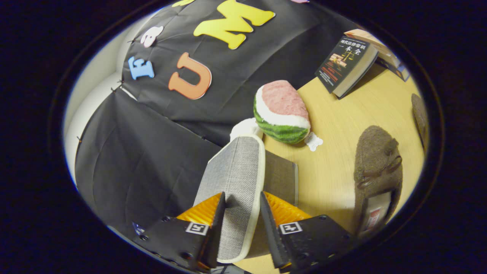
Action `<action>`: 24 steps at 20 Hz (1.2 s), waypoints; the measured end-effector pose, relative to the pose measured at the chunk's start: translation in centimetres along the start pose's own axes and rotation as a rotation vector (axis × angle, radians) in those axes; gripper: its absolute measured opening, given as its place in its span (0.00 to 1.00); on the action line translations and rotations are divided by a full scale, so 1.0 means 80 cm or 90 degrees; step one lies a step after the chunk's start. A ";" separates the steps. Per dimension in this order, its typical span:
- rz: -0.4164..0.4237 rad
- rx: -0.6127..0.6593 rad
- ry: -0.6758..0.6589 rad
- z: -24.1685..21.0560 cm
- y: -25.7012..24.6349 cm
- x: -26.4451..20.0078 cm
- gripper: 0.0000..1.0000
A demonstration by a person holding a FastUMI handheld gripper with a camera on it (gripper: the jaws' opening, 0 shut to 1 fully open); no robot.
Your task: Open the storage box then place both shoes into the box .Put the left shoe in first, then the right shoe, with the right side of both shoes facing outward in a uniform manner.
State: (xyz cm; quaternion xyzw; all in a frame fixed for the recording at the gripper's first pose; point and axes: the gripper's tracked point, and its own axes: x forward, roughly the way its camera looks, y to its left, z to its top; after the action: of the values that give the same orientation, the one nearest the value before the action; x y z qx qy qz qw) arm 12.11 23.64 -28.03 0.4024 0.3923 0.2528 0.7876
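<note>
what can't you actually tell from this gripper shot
- Gripper: its fingers close on the grey lid, but their pads' contact is hidden behind the lid's edge.
- Storage box: the raised lid hides its inside.
- Brown shoe: its heel end is cut off, so left or right is unclear.
- Second shoe: a sliver at the edge.
- Book: print too small.

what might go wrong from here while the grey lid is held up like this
1. The gripper holds the grey fabric lid with the white rim only near one edge, with the jaws closed on it, so the lid may slip free and drop shut.
2. The watermelon-slice plush toy sits just beyond the lid, so swinging it further back may knock the toy.
3. The brown fuzzy shoe with a bow lies close beside the box, and it may get nudged.
</note>
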 end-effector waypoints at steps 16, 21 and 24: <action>0.038 -0.145 -0.035 0.034 0.162 -0.016 0.00; 0.093 -0.195 -0.040 0.032 0.276 0.004 0.00; 0.119 -0.252 -0.039 0.013 0.346 0.030 0.00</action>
State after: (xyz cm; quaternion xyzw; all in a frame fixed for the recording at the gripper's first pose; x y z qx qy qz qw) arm 12.02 40.07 -5.63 0.2819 0.2721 0.3848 0.8357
